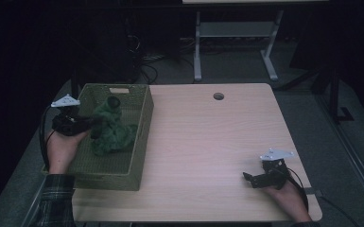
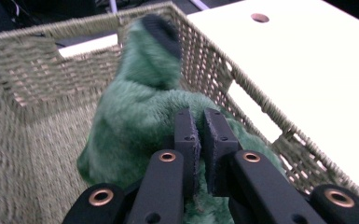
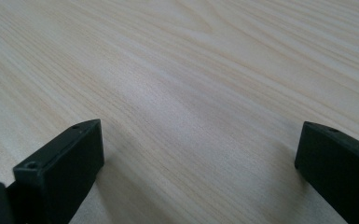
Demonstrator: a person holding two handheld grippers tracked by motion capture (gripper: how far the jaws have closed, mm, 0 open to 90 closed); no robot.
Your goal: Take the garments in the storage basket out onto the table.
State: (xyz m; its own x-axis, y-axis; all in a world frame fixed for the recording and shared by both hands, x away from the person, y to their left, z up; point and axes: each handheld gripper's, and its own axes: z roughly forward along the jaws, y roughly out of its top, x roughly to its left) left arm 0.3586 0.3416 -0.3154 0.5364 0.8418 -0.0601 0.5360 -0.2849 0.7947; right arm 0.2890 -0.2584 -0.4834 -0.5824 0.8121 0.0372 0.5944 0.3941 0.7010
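A green fuzzy cloth item with a dark cuff at its top hangs half lifted inside a woven basket at the table's left. My left gripper reaches in from the basket's left side and is shut on the cloth. In the left gripper view its jaws pinch a fold of the green cloth, with the basket wall behind. My right gripper rests low at the table's front right, open. Between its fingertips lies only bare wood.
The light wooden table has a round cable hole near its far edge. Another desk's white legs stand on the dark floor behind. The basket takes up the table's left third.
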